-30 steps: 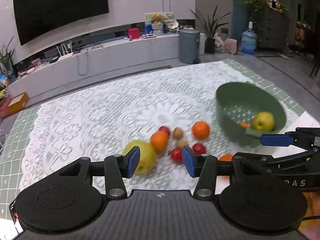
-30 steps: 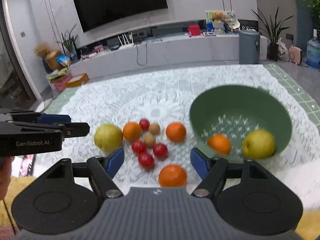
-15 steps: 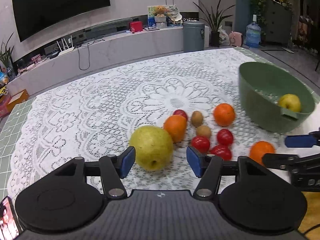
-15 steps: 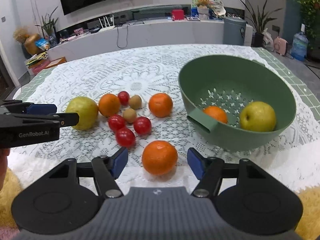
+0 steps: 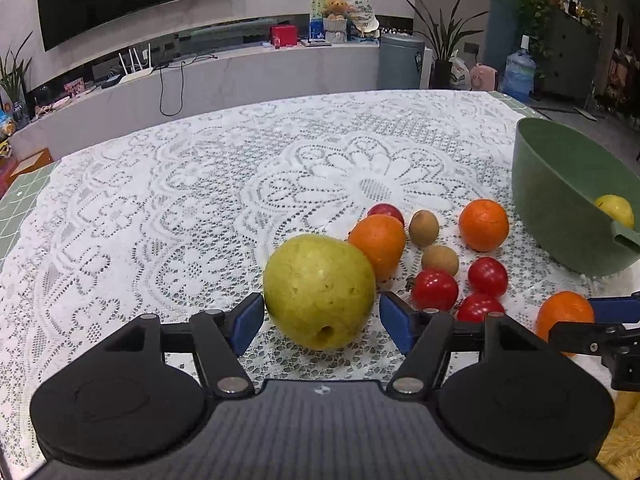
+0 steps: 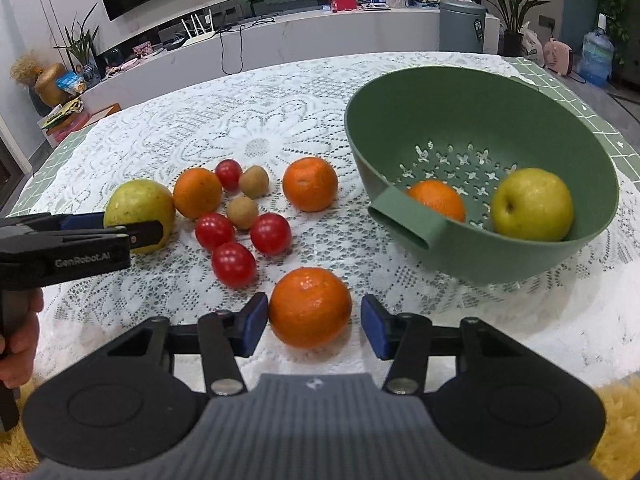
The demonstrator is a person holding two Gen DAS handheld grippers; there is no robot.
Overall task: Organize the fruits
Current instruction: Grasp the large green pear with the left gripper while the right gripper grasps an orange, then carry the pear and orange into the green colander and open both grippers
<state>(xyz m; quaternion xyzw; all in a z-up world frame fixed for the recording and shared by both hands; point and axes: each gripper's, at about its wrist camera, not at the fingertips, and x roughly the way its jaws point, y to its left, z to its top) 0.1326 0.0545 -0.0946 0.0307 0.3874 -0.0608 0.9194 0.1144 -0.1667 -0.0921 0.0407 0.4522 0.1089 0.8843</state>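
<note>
We have the left gripper (image 5: 322,318) low over the lace tablecloth (image 5: 168,208), its jaws just opened wider and standing either side of a large yellow-green pear (image 5: 319,297); the blue pads sit just beside its flanks with a sliver of cloth showing on each side, so nothing is gripped. Our right gripper (image 6: 314,324) brackets the nearest orange (image 6: 310,306), its jaws having just been closing; the left pad is almost at the peel, the right pad stands a little apart, and the fruit rests on the cloth. Counted on the table: one pear, three oranges, four red tomatoes (image 6: 233,263) and two small brown kiwis (image 6: 242,212), clustered between the pear at left and the bowl at right. The green colander bowl (image 6: 404,120) stands at the far right, its handle toward us, and holds one orange (image 6: 437,199) and one yellow-green apple (image 6: 532,204). A hand (image 6: 18,336) grips the left tool's handle at the left edge of the right camera's view.
</note>
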